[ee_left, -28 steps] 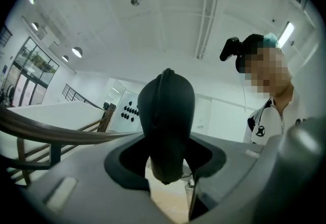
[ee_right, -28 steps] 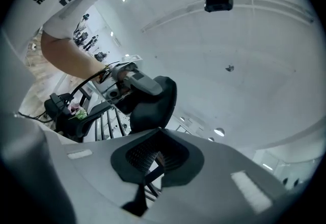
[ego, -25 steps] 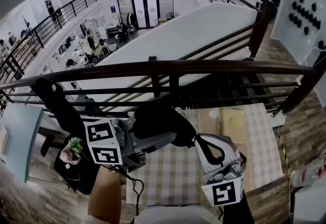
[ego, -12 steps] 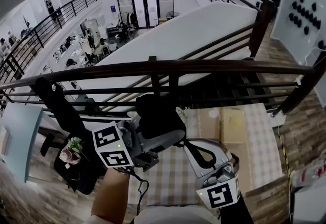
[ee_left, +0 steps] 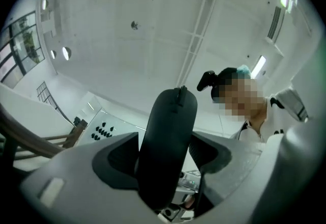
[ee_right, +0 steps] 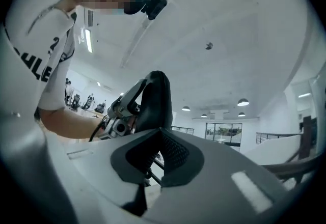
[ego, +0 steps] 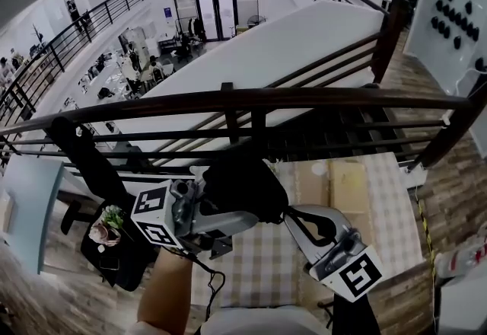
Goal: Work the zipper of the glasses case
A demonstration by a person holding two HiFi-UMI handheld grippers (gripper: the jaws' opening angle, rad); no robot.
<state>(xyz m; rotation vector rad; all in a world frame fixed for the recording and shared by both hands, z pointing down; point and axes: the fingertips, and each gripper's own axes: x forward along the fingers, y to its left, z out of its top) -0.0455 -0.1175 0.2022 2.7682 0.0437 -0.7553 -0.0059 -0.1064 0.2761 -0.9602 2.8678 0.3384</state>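
The black glasses case [ego: 240,187] is held up in the air in front of the railing. My left gripper [ego: 230,212] is shut on it from the left. In the left gripper view the case [ee_left: 170,131] stands on edge between the two jaws, with a small tab [ee_left: 179,91] at its far end. My right gripper [ego: 291,214] comes from the lower right, jaws shut, its tips against the case's right edge. In the right gripper view the case [ee_right: 155,100] rises just past the shut tips [ee_right: 160,130]. Whether they pinch the zipper pull is hidden.
A dark wooden railing [ego: 251,101] crosses just beyond the case, with an open hall far below. Under my hands lie a checked tablecloth [ego: 259,261] and flat cardboard boxes [ego: 342,181]. A potted plant [ego: 112,218] sits at the left. My forearm [ego: 163,295] reaches up from the bottom.
Both grippers have lifted a little with the case. The right gripper has rolled, swinging its marker cube out to the right. The left gripper has tilted upward.
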